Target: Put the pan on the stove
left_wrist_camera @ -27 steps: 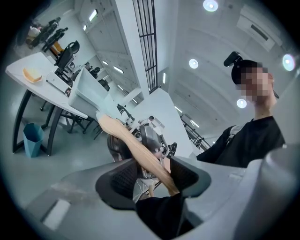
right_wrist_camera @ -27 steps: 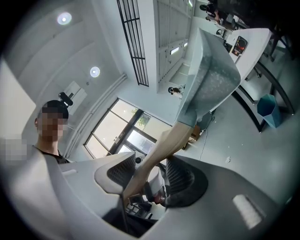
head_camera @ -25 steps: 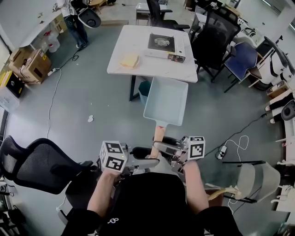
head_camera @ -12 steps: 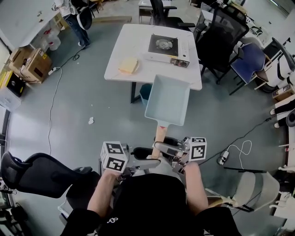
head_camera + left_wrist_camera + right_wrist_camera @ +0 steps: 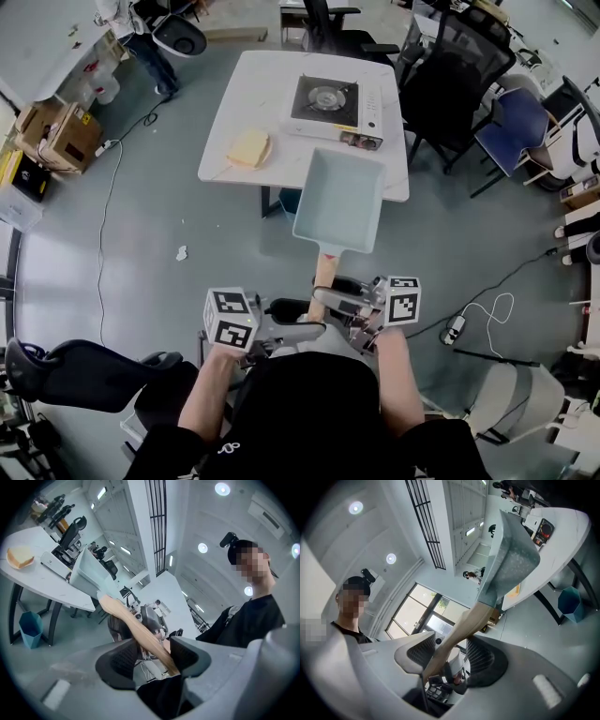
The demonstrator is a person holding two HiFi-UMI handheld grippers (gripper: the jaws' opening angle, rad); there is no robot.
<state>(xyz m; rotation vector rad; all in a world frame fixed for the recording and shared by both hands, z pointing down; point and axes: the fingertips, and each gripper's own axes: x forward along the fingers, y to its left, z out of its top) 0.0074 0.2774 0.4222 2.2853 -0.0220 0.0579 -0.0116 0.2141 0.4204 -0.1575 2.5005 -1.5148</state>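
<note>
1. Left tongs (image 5: 154,656) and right tongs (image 5: 451,653) both clamp the handle (image 5: 323,274) of the pan (image 5: 339,199).
2. It hangs mid-frame, short of the stove (image 5: 330,101) at upper centre.
3. Slanted grip may let it twist and drop.

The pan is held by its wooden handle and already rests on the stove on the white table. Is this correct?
Not quite. The pan is held by its wooden handle, but it hangs in the air, short of the stove on the white table; the head view shows this.
</note>
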